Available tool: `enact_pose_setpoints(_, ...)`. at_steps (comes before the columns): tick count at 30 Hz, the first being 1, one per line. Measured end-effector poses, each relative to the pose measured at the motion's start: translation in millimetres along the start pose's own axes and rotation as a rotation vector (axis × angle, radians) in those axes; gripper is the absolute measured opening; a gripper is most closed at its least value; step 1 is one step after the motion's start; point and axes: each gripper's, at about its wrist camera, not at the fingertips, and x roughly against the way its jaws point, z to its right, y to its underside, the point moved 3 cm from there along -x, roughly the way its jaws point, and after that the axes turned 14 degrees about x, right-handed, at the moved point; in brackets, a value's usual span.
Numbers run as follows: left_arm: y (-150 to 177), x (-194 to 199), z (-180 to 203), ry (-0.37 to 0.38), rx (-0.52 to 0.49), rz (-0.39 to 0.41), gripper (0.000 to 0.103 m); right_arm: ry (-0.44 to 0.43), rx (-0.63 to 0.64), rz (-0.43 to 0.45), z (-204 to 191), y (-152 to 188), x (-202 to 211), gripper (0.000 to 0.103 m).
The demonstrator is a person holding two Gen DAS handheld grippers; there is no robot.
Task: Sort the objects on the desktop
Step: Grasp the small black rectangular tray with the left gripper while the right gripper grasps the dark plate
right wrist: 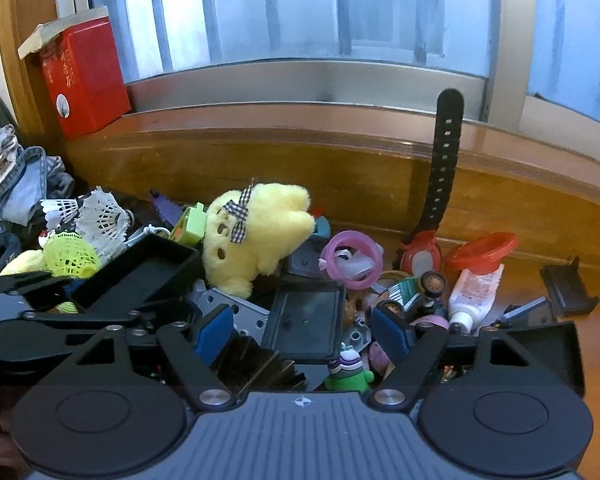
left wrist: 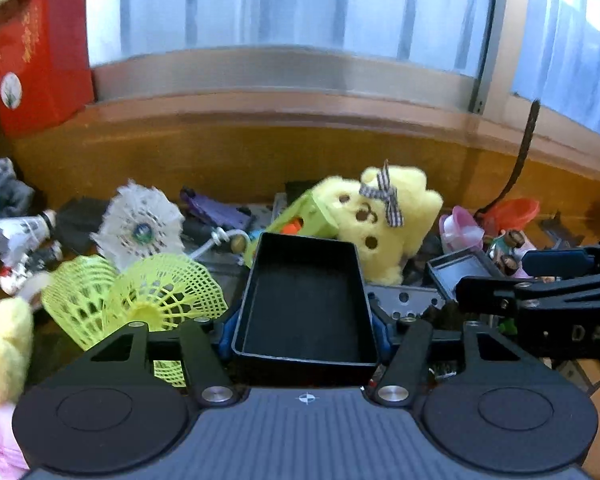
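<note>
A black open box (left wrist: pixel 304 300) sits tilted between the blue pads of my left gripper (left wrist: pixel 303 334), which is shut on its two long sides. The right wrist view shows the same box (right wrist: pixel 140 276) lifted at the left, in front of a yellow plush toy (right wrist: pixel 256 236). My right gripper (right wrist: pixel 304 332) hangs over the toy pile with its jaws apart. A flat black lid (right wrist: pixel 306 322) lies between its pads (right wrist: pixel 216 332), with a gap on each side. From the left wrist view the right gripper (left wrist: pixel 512 276) reaches in from the right, above that lid (left wrist: pixel 456 272).
The pile holds yellow mesh shuttlecocks (left wrist: pixel 156 296), white feather shuttlecocks (left wrist: pixel 140 228), a pink ring (right wrist: pixel 352 256), a red watch with a black strap (right wrist: pixel 440 184), a tube (right wrist: pixel 476 292) and small figures. A wooden ledge (right wrist: pixel 300 152) and window stand behind. A red box (right wrist: pixel 84 76) is at the back left.
</note>
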Motion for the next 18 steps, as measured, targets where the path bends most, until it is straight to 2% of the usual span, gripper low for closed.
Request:
enact_pose_setpoints(4, -1, 10, -5, -0.012, 0.009, 0.015, 0.06, 0.017, -0.029, -0.01, 3, -1, -4, 0.078)
enact_pose_setpoints(11, 2, 8, -9, 0.018, 0.014, 0.01, 0.06, 0.004, -0.059, -0.057, -6, -12, -31, 0.074)
enact_pose_setpoints(15, 4, 11, -14, 0.03, 0.032, 0.005, 0.059, -0.04, -0.083, -0.003, -8, -11, -19, 0.074)
enact_pose_setpoints(18, 5, 12, -16, 0.034, 0.037, 0.009, 0.059, 0.035, -0.096, -0.023, -3, -8, -18, 0.074)
